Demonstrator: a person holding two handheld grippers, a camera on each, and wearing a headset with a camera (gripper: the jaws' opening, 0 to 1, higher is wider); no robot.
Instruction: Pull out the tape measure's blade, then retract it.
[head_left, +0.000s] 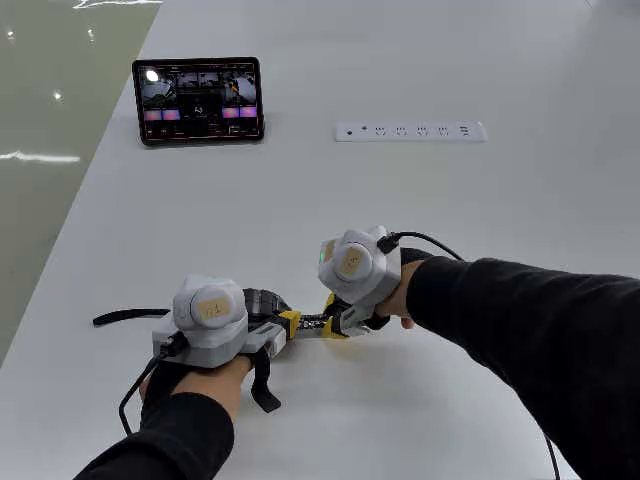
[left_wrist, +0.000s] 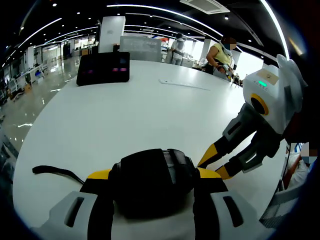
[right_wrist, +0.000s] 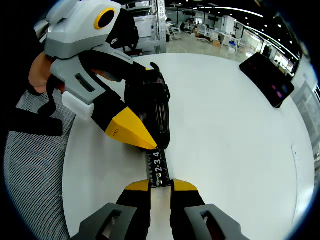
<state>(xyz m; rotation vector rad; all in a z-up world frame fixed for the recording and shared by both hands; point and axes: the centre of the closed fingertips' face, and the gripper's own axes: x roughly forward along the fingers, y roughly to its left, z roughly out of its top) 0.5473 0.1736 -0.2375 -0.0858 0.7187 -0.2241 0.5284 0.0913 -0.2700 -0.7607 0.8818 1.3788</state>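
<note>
extraction is the step in hand, judged to be at an early stage: only the first few marks of the blade (right_wrist: 156, 167) show between the tape measure (right_wrist: 150, 107) case and the right gripper (right_wrist: 160, 186). draw the right gripper straight back along the blade's own line, level with the table (head_left: 420, 200), so the blade does not twist or kink. hold the case fixed and do not let the tip slip — a loose blade would likely snap back. the right gripper is closed narrow on the blade's end, which lies flat between its yellow tips, with the case just ahead of them. the left gripper (left_wrist: 152, 174) is set at about the case's width, clamping the black case between its jaws; the right gripper sits just ahead of it and to its right. the wrist strap (left_wrist: 55, 172) trails off to its left.
</note>
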